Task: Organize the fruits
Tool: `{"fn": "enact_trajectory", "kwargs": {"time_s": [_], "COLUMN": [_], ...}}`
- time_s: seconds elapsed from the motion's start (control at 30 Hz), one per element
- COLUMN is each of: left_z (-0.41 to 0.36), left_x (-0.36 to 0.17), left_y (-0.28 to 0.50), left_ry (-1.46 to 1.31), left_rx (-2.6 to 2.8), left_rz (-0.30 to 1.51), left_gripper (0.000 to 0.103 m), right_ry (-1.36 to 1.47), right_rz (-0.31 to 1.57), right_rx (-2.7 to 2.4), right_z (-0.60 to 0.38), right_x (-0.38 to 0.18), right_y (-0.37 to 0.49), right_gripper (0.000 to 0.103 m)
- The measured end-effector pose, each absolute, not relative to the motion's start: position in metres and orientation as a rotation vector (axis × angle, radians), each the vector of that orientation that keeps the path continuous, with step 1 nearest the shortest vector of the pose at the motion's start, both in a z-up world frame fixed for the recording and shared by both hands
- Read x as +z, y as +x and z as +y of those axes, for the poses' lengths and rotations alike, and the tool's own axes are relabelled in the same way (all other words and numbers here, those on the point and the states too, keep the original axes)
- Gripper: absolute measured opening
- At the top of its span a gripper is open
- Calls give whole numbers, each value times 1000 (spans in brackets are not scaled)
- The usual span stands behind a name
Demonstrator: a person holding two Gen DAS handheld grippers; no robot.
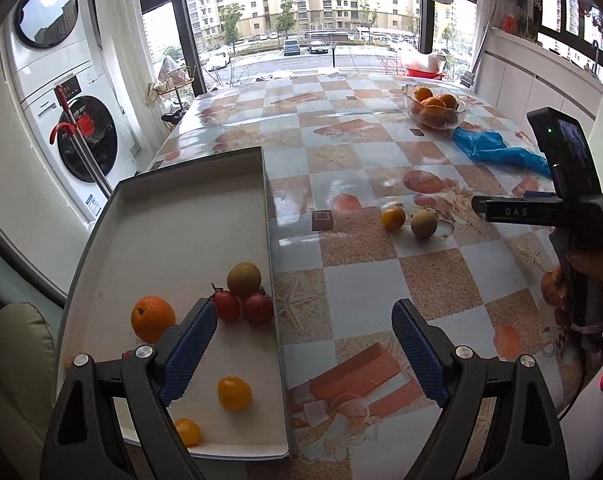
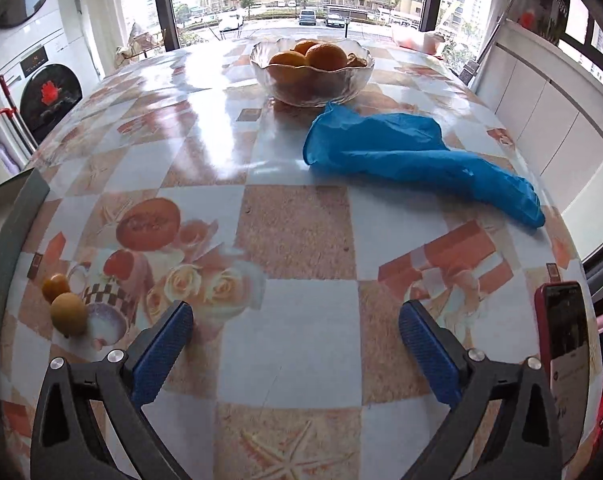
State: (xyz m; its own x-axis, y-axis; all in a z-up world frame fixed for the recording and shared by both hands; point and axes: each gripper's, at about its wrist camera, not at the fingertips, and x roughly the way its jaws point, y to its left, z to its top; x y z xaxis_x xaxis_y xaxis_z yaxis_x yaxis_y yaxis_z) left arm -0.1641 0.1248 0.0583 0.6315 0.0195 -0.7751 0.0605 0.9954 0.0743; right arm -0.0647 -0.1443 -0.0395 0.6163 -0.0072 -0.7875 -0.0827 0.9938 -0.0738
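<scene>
Left claw (image 1: 303, 340) gaping, empty, straddling the right edge of the shallow white cardboard tray (image 1: 189, 208) holding fruit. Right claw (image 2: 295, 338) gaping, empty, over bare checkered surface (image 2: 297, 232). Two small yellow-brown fruits (image 2: 63, 304) sitting loose, left of it, near the tray.

"DAS" on the black bar of the right gripper (image 1: 541, 212)
</scene>
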Motion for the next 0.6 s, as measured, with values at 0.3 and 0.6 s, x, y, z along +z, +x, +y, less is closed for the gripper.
{"fn": "enact_trajectory", "kwargs": {"time_s": [0.3,0.6], "left_z": [83,59], "left_x": [50,46], "left_y": [-139,-125], "left_ry": [144,175], "left_rx": [-68,-70], "left_rz": [934,969], "left_gripper": [90,90], "right_ry": [-109,-108], "right_rz": [903,903], "right_rx": [34,34], "right_z": [-144,-145], "right_x": [-39,-39], "right_y": [-54,-54], "right_gripper": [103,103]}}
